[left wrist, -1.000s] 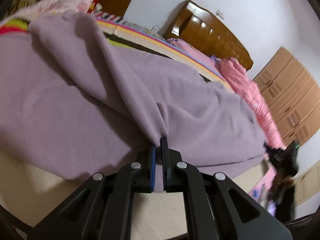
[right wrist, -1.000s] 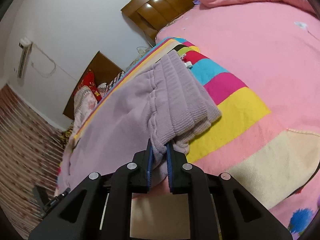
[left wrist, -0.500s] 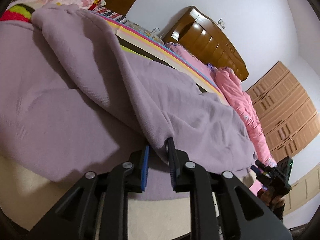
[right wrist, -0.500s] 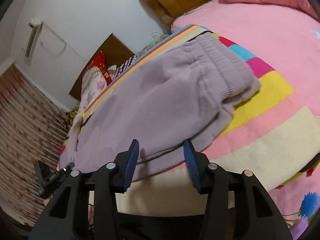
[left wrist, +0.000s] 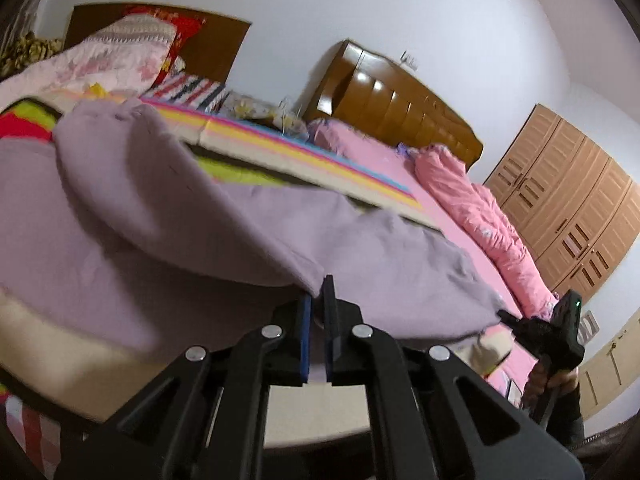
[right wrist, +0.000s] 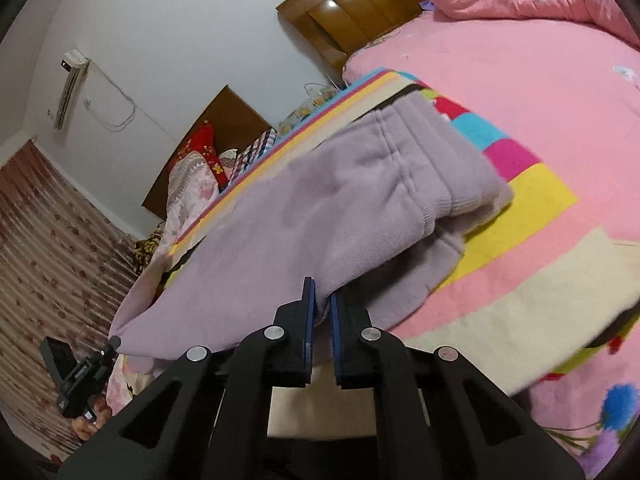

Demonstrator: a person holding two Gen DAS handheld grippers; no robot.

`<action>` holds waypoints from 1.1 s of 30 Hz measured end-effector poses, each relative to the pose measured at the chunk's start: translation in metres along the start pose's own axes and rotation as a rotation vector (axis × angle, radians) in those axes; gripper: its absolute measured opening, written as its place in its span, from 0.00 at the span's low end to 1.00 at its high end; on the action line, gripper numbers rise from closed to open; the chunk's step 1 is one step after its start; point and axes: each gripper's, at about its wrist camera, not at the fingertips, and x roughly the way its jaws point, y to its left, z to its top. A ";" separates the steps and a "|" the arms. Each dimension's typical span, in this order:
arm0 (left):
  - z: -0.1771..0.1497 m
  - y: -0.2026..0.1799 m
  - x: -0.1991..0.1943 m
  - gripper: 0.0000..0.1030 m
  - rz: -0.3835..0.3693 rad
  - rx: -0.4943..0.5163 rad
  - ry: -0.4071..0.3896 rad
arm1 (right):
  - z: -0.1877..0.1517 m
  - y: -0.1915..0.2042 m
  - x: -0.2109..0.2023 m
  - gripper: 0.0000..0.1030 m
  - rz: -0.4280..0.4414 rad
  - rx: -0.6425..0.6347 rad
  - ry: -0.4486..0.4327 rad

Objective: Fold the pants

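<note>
Pants [left wrist: 248, 232] edge lifted, pinched in both tools [left wrist: 317, 292]

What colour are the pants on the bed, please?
Pale lilac-purple pants, plain with no pattern; clearest in the right wrist view.

my left wrist cam sits low, close over pants [left wrist: 168, 216], facing headboard [left wrist: 400, 116] at 1 o'clock. my right cam close too, facing headboard [right wrist: 360, 4] at 12. both share pants, striped blanket [left wrist: 296, 152].
</note>
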 end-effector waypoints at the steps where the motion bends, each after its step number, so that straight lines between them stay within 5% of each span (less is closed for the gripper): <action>1: -0.007 0.005 0.006 0.04 0.011 -0.002 0.028 | -0.003 -0.005 0.003 0.07 -0.016 -0.003 0.019; 4: -0.033 0.036 0.044 0.05 0.021 -0.095 0.130 | -0.014 -0.021 0.021 0.06 -0.032 0.020 0.045; 14: -0.023 0.011 0.021 0.05 0.058 0.009 0.008 | -0.010 -0.002 0.014 0.06 -0.050 -0.031 0.020; 19: -0.034 0.027 0.050 0.05 0.086 -0.028 0.097 | -0.014 -0.014 0.023 0.06 -0.042 0.004 0.034; 24: -0.033 0.025 0.045 0.05 0.088 -0.004 0.083 | -0.012 -0.013 0.023 0.06 -0.045 -0.011 0.030; 27: -0.034 0.025 0.044 0.15 0.106 0.009 0.084 | -0.013 -0.015 0.024 0.07 -0.038 0.014 0.022; 28: -0.035 0.024 0.042 0.27 0.111 0.011 0.079 | -0.013 -0.016 0.023 0.08 -0.035 0.024 0.021; 31: -0.033 0.023 0.024 0.77 0.147 0.026 0.023 | -0.013 -0.015 0.012 0.27 -0.055 0.048 0.011; 33: -0.030 0.025 0.001 0.79 0.211 0.039 -0.067 | -0.009 -0.012 -0.006 0.51 -0.123 0.037 -0.058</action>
